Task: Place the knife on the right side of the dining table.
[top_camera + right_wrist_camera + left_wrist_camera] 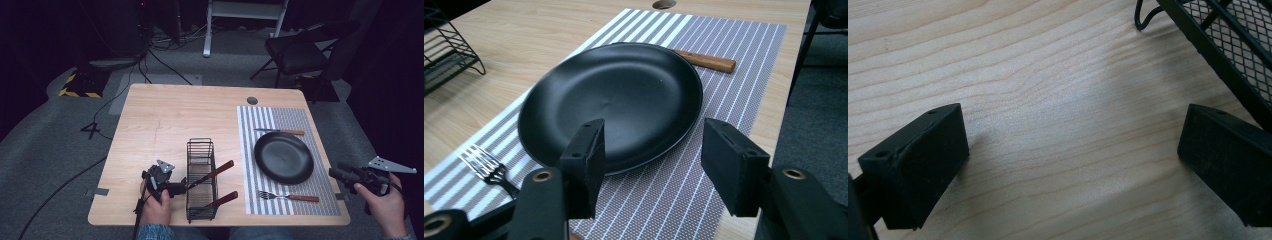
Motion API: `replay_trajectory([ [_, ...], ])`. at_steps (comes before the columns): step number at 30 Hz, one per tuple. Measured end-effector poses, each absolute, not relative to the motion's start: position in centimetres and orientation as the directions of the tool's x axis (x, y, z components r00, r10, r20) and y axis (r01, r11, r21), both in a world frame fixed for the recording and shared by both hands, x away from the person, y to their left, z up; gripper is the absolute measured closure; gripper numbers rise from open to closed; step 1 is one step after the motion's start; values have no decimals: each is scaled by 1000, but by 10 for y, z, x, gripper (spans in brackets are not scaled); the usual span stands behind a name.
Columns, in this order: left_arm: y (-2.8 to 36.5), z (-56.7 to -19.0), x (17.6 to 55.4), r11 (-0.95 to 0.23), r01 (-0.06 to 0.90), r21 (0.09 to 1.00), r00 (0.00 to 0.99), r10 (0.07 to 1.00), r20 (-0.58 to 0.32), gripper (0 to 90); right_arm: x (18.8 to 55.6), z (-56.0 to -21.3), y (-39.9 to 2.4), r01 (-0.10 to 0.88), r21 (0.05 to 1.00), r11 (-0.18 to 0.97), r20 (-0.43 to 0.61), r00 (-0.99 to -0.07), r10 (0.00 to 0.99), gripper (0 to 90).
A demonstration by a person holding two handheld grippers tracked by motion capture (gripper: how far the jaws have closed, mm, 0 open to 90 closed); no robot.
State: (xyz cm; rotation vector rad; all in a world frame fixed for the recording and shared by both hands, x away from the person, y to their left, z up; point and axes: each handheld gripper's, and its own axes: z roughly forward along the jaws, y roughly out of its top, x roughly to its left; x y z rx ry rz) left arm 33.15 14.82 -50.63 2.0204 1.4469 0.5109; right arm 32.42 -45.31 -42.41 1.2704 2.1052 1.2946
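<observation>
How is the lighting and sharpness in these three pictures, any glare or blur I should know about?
High view: table lit, room around it dark, picture soft. Left gripper view: wood grain fairly sharp, near black jaws slightly soft, soft shadow under the left tongs, basket at top right. Right gripper view: black plate shows a dull sheen, no harsh glare; right tongs a little soft, fork readable.

Knife [705,61] blade hidden behind black plate [624,100]
</observation>
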Motion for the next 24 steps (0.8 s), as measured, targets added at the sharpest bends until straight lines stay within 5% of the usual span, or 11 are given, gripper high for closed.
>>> replay_trajectory([
  [24,148,-506,332,-230,714,662,333,942,-32,1,325,-504,-447,569,782,255,60,-475,878,420],
])
